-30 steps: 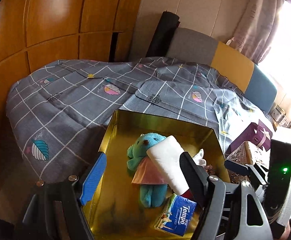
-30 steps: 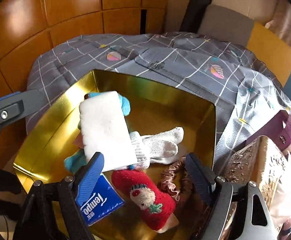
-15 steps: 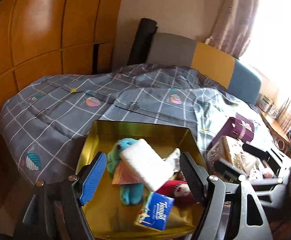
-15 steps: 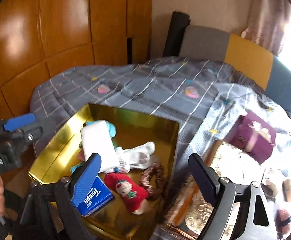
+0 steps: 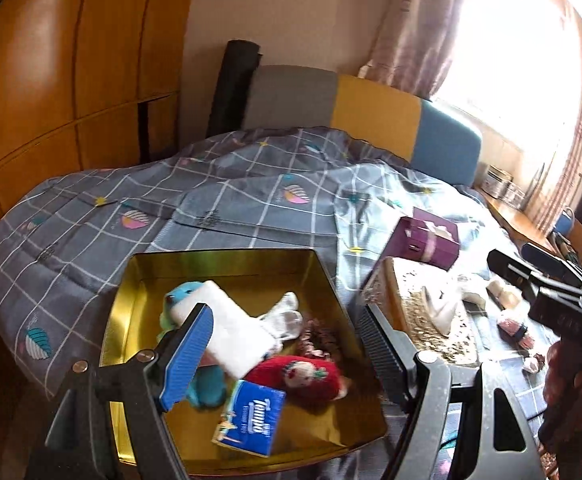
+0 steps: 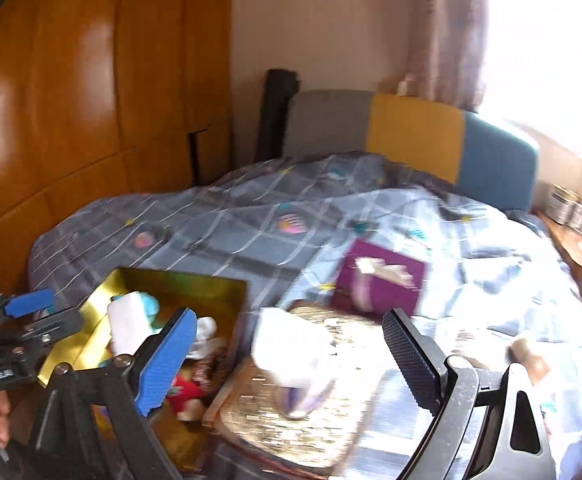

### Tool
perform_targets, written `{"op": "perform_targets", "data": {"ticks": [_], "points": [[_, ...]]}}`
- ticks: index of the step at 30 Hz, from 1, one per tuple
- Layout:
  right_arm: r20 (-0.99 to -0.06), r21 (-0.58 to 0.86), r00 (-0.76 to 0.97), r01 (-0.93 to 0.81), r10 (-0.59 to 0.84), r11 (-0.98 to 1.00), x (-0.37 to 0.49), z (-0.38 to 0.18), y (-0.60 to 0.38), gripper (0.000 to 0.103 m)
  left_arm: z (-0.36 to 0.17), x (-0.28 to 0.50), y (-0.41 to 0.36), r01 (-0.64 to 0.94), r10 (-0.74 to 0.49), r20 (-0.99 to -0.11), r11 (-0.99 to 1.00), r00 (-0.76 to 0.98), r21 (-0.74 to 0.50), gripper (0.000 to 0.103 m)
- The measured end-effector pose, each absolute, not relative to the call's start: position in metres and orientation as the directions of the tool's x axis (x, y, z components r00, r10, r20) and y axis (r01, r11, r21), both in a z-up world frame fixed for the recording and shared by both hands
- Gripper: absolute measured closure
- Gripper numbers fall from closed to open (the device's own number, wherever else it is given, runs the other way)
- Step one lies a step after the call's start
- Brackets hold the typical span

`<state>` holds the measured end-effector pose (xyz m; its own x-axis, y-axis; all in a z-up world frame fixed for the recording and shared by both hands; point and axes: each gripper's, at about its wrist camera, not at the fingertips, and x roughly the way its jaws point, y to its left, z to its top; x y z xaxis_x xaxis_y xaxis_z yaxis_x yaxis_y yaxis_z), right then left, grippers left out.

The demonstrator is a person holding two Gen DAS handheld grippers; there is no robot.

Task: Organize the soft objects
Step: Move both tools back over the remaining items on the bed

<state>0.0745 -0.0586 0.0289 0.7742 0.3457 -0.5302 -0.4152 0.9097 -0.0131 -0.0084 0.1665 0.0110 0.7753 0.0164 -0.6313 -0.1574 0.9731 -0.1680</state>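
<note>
Above gold tin [image 5: 227, 258]: left gripper [image 5: 287, 344] wide, empty; right gripper [image 6: 291, 356] just widened, empty.

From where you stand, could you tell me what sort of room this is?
Most likely a bedroom at home: a bed under a grey checked quilt, a padded headboard against the wall, wooden wardrobe doors alongside and a curtained window.

Bedroom lit by a bright window

Wooden wardrobe [image 5: 71, 80] left; bed [image 5: 251, 200] under grey checked quilt; grey-yellow-blue headboard [image 5: 371, 116]; pink curtains [image 5: 411, 28] beside glaring window [image 5: 523, 60].
</note>
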Motion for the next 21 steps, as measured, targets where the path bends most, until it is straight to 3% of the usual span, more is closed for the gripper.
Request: {"op": "perform_targets", "data": {"ticks": [8,11,16,21], "points": [[-0.553,0.006,0.817,-0.189,0.161,0.982,0.097,0.022,-0.157,0.006,0.025,-0.002,0.129,-0.019,-0.078,-0.601,0.988,0.795,-0.154,0.027],[-0.575,0.029,0.814,-0.079,0.081,0.996,0.107,0.017,-0.201,0.006,0.033,0.0,0.11,0.048,-0.123,-0.578,0.989,0.807,-0.142,0.019],[-0.605,0.098,0.795,0.114,-0.032,0.989,0.121,0.006,-0.28,0.006,0.047,0.006,0.077,0.174,-0.222,-0.547,0.975,0.807,-0.139,0.019],[-0.646,0.149,0.755,0.269,-0.112,0.951,0.136,-0.009,-0.348,0.006,0.057,0.028,0.031,0.271,-0.275,-0.608,0.957,0.745,-0.101,0.019]]}}
